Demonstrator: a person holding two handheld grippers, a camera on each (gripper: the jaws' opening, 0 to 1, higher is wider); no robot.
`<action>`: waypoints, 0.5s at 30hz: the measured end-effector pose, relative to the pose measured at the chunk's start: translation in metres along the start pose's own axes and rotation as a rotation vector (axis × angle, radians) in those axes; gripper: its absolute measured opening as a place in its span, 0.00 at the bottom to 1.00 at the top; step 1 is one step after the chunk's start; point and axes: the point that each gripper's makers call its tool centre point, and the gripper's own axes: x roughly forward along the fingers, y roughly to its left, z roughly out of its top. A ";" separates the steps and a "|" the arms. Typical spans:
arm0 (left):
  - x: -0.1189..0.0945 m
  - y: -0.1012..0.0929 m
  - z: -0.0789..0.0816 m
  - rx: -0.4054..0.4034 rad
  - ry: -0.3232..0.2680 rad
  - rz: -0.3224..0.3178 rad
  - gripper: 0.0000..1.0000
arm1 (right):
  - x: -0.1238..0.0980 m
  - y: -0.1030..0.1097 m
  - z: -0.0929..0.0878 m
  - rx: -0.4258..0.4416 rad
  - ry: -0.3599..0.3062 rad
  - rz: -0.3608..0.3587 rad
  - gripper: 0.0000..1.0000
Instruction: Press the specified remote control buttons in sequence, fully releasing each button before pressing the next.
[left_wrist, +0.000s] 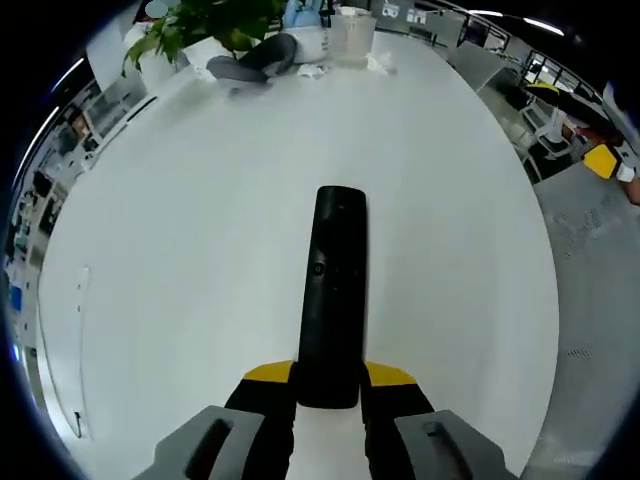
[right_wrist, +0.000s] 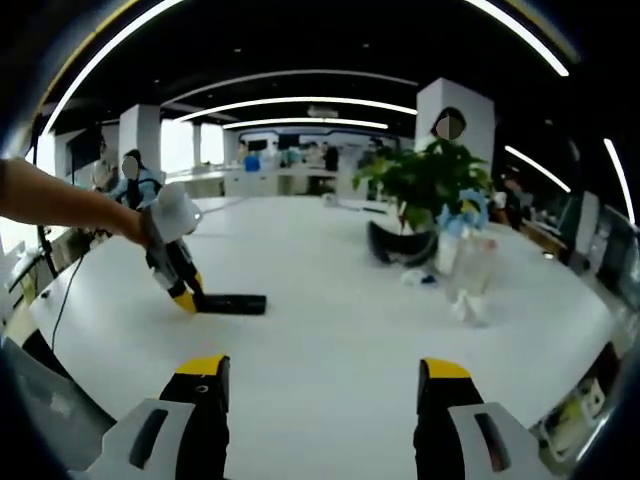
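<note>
Left gripper view: slim black plastic remote control (left_wrist: 330, 290) flat on broad white oval table (left_wrist: 180, 230), long axis running straight away from left gripper (left_wrist: 328, 395). Near end of remote clamped between yellow-tipped jaws, so gripping, not pressing. Top face matte black, one small round button or mark roughly mid-length, rest of keys too dark to make out. Far beyond remote's far end: leafy green potted plant (left_wrist: 205, 25), grey curved object (left_wrist: 250, 62), clear plastic containers (left_wrist: 350, 35), all well apart from it.

Right gripper view: right gripper (right_wrist: 320, 385) w/ jaws spread wide, nothing between them, hanging over bare table (right_wrist: 330, 330). Remote (right_wrist: 232, 303) ahead and to left of it, well apart, lying broadside, long axis running across view. Left gripper (right_wrist: 183, 292) at remote's left end, held at a slant by person's outstretched arm (right_wrist: 60, 205). Plant (right_wrist: 430, 185) and clear containers (right_wrist: 465, 270) far right of remote.

Judgement: left steadies, right is the free presser; must travel forward-left and come down on remote's top face. No button pressed yet by the look of it.
</note>
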 end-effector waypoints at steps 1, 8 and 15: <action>0.000 0.001 0.000 -0.001 0.003 -0.001 0.24 | 0.000 0.001 -0.001 -0.001 0.002 0.003 0.75; 0.001 0.009 0.001 0.010 0.012 -0.006 0.24 | 0.001 0.002 -0.002 -0.006 0.013 0.011 0.75; 0.001 0.016 0.003 0.028 0.029 -0.011 0.24 | 0.002 0.004 -0.005 -0.014 0.027 0.019 0.74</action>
